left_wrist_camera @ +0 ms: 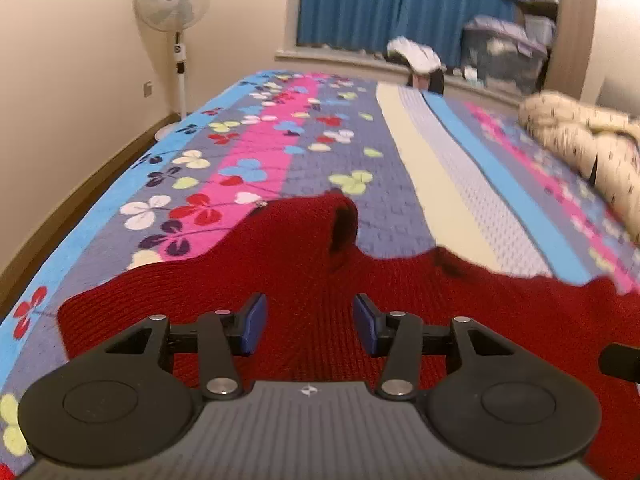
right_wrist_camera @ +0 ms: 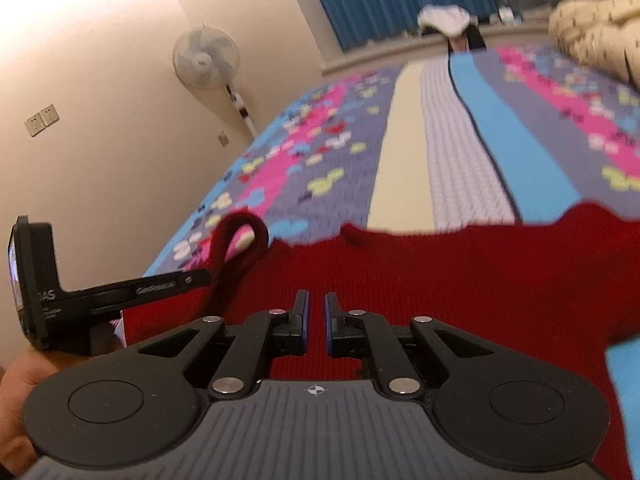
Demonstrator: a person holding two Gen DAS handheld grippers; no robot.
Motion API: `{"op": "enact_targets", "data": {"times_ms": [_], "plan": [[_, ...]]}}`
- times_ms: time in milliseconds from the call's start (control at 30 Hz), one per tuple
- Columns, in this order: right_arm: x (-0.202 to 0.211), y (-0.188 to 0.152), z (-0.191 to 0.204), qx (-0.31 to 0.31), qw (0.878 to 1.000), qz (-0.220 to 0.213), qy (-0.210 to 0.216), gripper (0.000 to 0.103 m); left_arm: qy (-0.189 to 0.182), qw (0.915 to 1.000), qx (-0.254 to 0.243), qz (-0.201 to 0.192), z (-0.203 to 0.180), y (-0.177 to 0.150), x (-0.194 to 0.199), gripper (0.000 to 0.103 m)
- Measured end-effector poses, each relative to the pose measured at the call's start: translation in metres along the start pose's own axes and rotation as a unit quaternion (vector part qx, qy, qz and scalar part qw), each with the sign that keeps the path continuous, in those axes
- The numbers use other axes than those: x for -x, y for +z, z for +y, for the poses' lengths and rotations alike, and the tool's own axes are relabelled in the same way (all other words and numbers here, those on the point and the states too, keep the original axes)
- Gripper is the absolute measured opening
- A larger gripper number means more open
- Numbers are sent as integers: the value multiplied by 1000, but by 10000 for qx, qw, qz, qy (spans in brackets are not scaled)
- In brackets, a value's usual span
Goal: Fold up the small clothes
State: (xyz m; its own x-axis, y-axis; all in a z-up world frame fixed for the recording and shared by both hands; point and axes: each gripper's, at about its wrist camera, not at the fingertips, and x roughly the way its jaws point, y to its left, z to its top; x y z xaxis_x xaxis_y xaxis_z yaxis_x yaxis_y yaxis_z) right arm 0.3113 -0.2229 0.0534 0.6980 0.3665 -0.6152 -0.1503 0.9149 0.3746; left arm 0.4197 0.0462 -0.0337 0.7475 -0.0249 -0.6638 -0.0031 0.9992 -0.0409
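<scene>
The red knit garment point(left_wrist_camera: 304, 280) runs under the left gripper's body and off the right and lower edges of its view; in the right wrist view its near part is hidden by the gripper housing and its right side is cut by the frame; motion blur smears the bedspread point(right_wrist_camera: 448, 168) flowers, the cream patterned bundle point(right_wrist_camera: 596, 36) far right, and the white item point(left_wrist_camera: 416, 54) at the far edge, too soft to identify.

Floral patchwork quilt point(left_wrist_camera: 280, 152) across bed, white pedestal fan point(left_wrist_camera: 173, 0) by cream wall, blue curtains point(left_wrist_camera: 400, 0) behind, speckled cream blanket point(left_wrist_camera: 580, 140) at right.
</scene>
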Motion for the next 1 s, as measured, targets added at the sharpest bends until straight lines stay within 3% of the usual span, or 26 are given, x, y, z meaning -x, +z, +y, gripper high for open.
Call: {"op": "enact_targets", "data": {"times_ms": [33, 67, 100, 200, 300, 333, 433, 467, 533, 567, 600, 667, 733, 800, 833, 867, 933, 1000], "plan": [[-4, -1, -1, -69, 9999, 71, 45, 9, 105, 9999, -122, 62, -4, 0, -6, 48], [-6, -1, -2, -108, 9998, 114, 78, 9, 218, 9993, -243, 176, -5, 0, -11, 12], [-7, -2, -4, -123, 9998, 144, 84, 9, 324, 9988, -250, 284, -1, 1, -13, 6], [-10, -3, -7, -180, 9996, 223, 39, 9, 933, 9938, 576, 200, 40, 13, 6, 6], [-14, -2, -9, -355, 9987, 352, 38, 9, 1696, 9793, 1065, 307, 74, 13, 22, 6], [-14, -2, -8, -427, 9983, 391, 60, 8, 1753, 9764, 1174, 467, 81, 10, 21, 6], [-15, -3, -7, -520, 9976, 442, 129, 9, 1213, 9792, 1349, 904, 93, 11, 12, 7], [-16, -3, -7, -512, 9976, 444, 125, 9, 1136, 9807, 1339, 854, 93, 15, 13, 12], [-17, -4, -6, -513, 9975, 466, 127, 9, 1167, 9840, 1174, 656, 91, 23, 16, 34], [-17, -5, -6, -520, 9974, 484, 125, 9, 1194, 9855, 1070, 549, 88, 27, 15, 55], [-17, -6, -7, -529, 9973, 500, 117, 9, 1229, 9861, 1025, 443, 89, 30, 14, 70], [-19, -6, -9, -555, 9970, 532, 111, 9, 1272, 9849, 1133, 316, 95, 33, 7, 75], [-22, -6, -11, -600, 9966, 554, 102, 9, 1170, 9804, 1545, 342, 110, 35, -2, 75], [-23, -6, -13, -632, 9963, 577, 87, 9, 1069, 9720, 2062, 345, 128, 31, -7, 67], [-24, -7, -13, -634, 9962, 587, 84, 9, 1001, 9692, 2224, 341, 133, 31, -11, 46], [-25, -7, -14, -639, 9961, 599, 72, 9, 970, 9683, 2275, 338, 138, 33, -12, 14], [-26, -8, -16, -668, 9958, 625, 40, 9, 872, 9681, 2330, 285, 142, 35, -9, 11], [-29, -8, -20, -773, 9945, 699, 22, 9, 513, 9701, 2370, 121, 138, 39, 5, 10]]}}
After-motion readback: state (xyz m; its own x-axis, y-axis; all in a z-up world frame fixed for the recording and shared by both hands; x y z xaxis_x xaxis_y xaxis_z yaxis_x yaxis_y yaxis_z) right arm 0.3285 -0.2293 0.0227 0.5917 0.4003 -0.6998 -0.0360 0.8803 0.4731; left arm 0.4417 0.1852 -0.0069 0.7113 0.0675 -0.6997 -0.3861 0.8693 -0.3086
